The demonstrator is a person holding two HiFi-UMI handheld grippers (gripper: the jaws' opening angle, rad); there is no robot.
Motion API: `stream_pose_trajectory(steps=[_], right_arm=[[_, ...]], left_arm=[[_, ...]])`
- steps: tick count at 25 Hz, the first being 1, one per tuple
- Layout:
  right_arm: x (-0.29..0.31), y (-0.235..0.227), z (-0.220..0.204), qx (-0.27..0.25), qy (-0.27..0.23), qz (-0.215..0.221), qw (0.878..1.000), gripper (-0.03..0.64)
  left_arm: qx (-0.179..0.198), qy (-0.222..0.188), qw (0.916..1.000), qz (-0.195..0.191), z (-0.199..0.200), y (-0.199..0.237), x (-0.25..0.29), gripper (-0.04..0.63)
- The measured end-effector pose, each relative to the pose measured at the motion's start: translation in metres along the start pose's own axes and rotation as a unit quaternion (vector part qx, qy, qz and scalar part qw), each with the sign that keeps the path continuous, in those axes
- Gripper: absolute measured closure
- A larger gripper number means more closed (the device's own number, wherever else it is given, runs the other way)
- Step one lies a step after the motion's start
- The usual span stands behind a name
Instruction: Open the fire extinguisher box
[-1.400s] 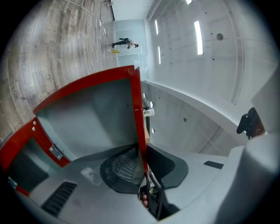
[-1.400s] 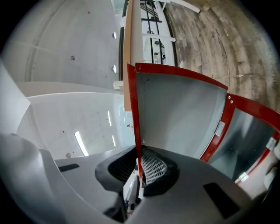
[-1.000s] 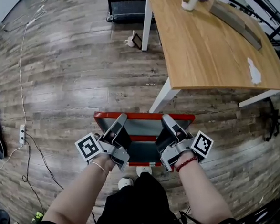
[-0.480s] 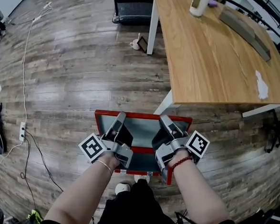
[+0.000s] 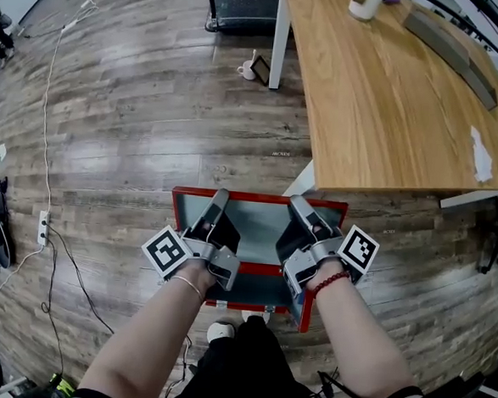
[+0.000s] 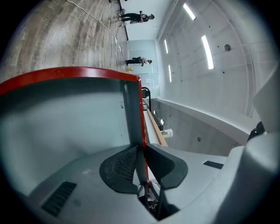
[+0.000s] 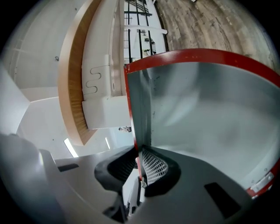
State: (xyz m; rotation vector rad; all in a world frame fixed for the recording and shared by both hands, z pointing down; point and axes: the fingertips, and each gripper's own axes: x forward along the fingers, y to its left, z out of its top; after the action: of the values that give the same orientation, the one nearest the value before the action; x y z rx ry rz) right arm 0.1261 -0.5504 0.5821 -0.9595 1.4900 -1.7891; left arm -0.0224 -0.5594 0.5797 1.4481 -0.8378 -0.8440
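The red fire extinguisher box (image 5: 303, 306) stands on the wood floor just in front of the person's feet. Its lid (image 5: 260, 222), grey inside with a red rim, is held up between both grippers. My left gripper (image 5: 218, 204) is shut on the lid's left side edge; in the left gripper view the pads (image 6: 124, 165) pinch the thin red and grey edge (image 6: 133, 109). My right gripper (image 5: 302, 209) clamps the right side edge (image 7: 135, 113). Its jaws are opening slightly, with the edge still pressed between the pads (image 7: 153, 167).
A wooden table (image 5: 392, 93) on white legs (image 5: 282, 35) stands right behind the box, with a white bottle (image 5: 365, 2) on it. A mug (image 5: 245, 69) sits by the far leg. A power strip (image 5: 41, 229) and cables lie at the left.
Both grippers stay clamped on the lid's side edges. More of the box's front edge and right corner now shows below the hands. The head view has shifted slightly.
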Motion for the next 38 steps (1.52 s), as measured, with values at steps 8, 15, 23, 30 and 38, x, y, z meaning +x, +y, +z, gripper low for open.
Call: stream_pose_trajectory(steps=[8,15,23,30,38], right_arm=[[0.009,-0.006,0.007,0.011,0.001,0.008,1.0,0.569],[0.012,-0.01,0.008,0.003,0.018,0.021,1.0,0.563],[0.012,-0.008,0.007,0.008,0.029,0.035,0.999,0.561],[0.006,0.0,0.003,0.001,0.03,0.045,0.999,0.561],[-0.016,-0.002,-0.001,0.014,0.008,0.047,0.999,0.522]], left_arm=[[-0.013,-0.001,0.9999,-0.002,0.003,0.007,0.01,0.551],[-0.031,-0.024,0.9992,-0.009,0.005,0.013,0.01,0.551],[-0.027,-0.014,0.9994,-0.017,0.005,0.012,0.009,0.549],[-0.043,-0.025,0.9979,-0.04,0.004,0.004,0.001,0.551],[-0.047,-0.023,0.9969,-0.059,0.005,-0.006,-0.019,0.549]])
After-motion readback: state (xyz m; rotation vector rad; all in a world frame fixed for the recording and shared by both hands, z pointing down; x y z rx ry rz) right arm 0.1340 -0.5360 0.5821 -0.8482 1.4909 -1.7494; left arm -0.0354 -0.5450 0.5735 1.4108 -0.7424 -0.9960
